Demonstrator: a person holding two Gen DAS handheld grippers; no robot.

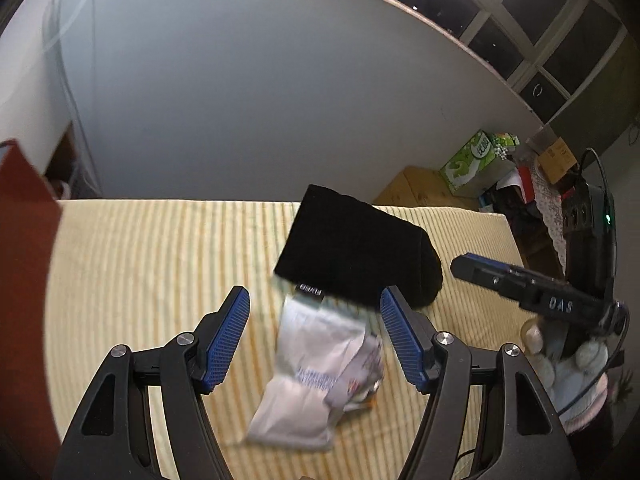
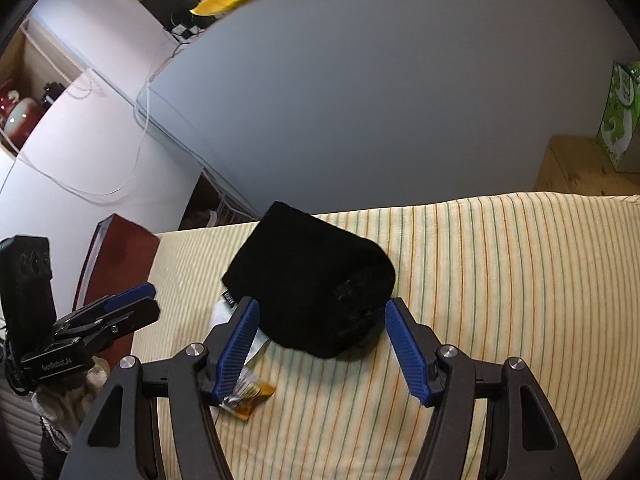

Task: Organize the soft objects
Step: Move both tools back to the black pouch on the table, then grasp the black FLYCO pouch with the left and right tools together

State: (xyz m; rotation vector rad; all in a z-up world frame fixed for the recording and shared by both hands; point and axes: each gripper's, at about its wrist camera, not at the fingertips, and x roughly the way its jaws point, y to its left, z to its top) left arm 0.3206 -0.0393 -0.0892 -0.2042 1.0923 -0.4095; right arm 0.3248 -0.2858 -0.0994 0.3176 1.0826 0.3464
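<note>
A yellow striped cloth covers the surface before a grey wall. At its centre the black pouch overlaps a blurred white packet. Left gripper and right gripper hang agape, empty. At 3 o'clock, cluttered boxes, indistinct.

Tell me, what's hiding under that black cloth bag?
A white packet pokes out from under the black cloth bag, on the striped cloth. How far under it reaches is covered.
</note>
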